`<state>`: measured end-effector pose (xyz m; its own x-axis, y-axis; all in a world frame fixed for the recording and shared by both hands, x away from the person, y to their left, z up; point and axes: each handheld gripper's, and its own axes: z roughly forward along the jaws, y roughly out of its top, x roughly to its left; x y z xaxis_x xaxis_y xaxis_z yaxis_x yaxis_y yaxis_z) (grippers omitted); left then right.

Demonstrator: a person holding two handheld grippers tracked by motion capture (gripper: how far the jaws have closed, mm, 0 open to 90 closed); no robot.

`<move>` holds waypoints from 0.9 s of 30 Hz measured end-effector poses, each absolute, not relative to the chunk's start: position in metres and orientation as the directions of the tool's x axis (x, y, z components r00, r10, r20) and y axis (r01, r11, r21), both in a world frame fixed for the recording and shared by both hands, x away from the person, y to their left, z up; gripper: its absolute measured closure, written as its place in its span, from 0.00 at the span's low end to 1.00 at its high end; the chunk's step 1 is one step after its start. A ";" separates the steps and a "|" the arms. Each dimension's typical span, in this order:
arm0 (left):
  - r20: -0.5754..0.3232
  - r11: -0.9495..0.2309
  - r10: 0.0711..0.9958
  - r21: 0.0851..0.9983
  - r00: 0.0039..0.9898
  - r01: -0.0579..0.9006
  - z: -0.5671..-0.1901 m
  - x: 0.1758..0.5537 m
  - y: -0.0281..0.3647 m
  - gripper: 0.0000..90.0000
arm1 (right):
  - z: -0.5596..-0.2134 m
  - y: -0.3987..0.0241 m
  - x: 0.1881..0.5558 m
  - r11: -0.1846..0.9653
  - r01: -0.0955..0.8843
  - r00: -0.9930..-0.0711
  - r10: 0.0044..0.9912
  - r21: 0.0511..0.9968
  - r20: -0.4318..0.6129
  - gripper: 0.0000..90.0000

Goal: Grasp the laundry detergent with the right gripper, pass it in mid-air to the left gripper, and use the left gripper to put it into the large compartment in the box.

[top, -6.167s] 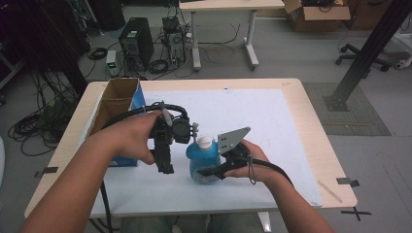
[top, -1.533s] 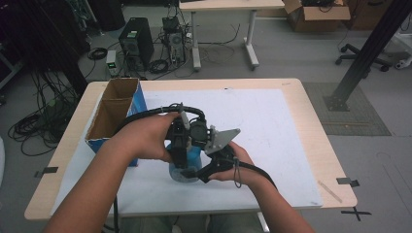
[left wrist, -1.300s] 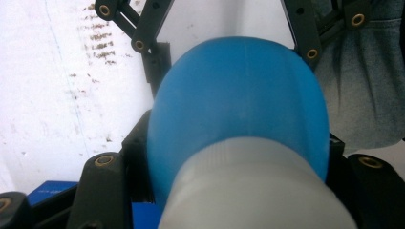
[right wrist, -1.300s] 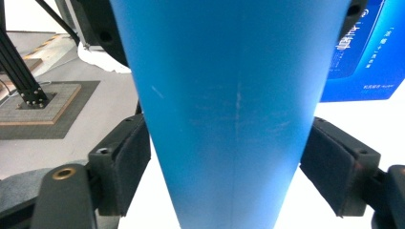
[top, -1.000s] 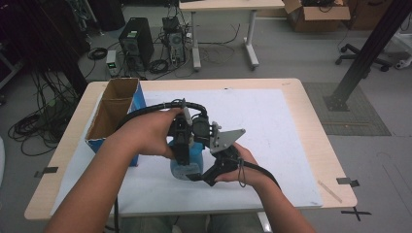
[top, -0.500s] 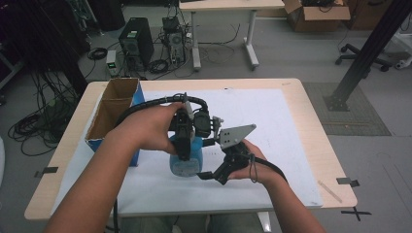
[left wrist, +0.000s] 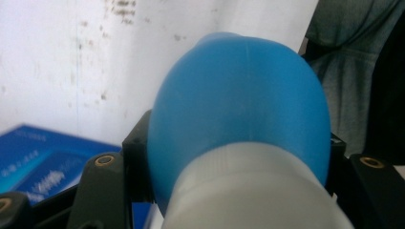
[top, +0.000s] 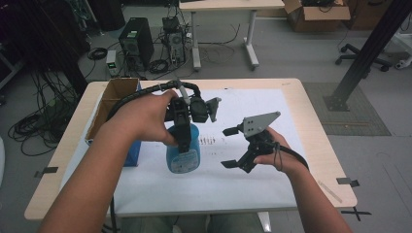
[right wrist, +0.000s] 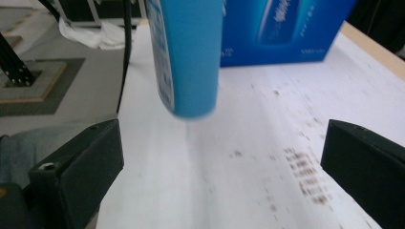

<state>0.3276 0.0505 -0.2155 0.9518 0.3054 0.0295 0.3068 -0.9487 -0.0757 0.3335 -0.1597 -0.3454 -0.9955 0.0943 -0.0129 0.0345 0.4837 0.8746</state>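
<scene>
A blue bottle (top: 183,153) with a white neck hangs above the white paper sheet (top: 252,179), lifted clear of it. My left gripper (top: 182,133) is shut on its top from above. In the left gripper view the bottle's blue shoulder (left wrist: 239,105) bulges between the two jaws of the left gripper (left wrist: 239,191). My right gripper (top: 226,148) stands open to the right of the bottle, apart from it. From the right gripper (right wrist: 219,167), the bottle's lower end (right wrist: 188,57) floats ahead, well beyond the wide-spread jaws.
An open cardboard box (top: 114,104) with a blue printed side (right wrist: 282,28) stands at the table's left edge, just behind the bottle. The wooden table rim (top: 320,145) runs along the right. A person's trouser leg (left wrist: 353,71) shows beyond the near edge.
The right gripper has let go of the bottle, opened and drawn back to the right. The left gripper has lifted the bottle off the paper.
</scene>
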 end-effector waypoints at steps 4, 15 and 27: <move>0.028 -0.908 0.411 -0.075 0.911 0.412 -0.207 0.334 0.058 0.43 | -0.340 -0.175 0.341 0.548 0.051 -0.993 0.116 0.835 -0.015 0.01; 0.045 -0.742 0.668 -0.041 0.743 0.669 -0.175 0.357 0.087 0.43 | -0.332 -0.207 0.354 0.693 0.110 -0.978 0.204 0.713 -0.047 0.02; 0.020 -0.541 0.841 0.010 0.541 0.841 -0.140 0.378 0.125 0.43 | -0.324 -0.217 0.360 0.763 0.120 -0.976 0.209 0.635 -0.067 0.03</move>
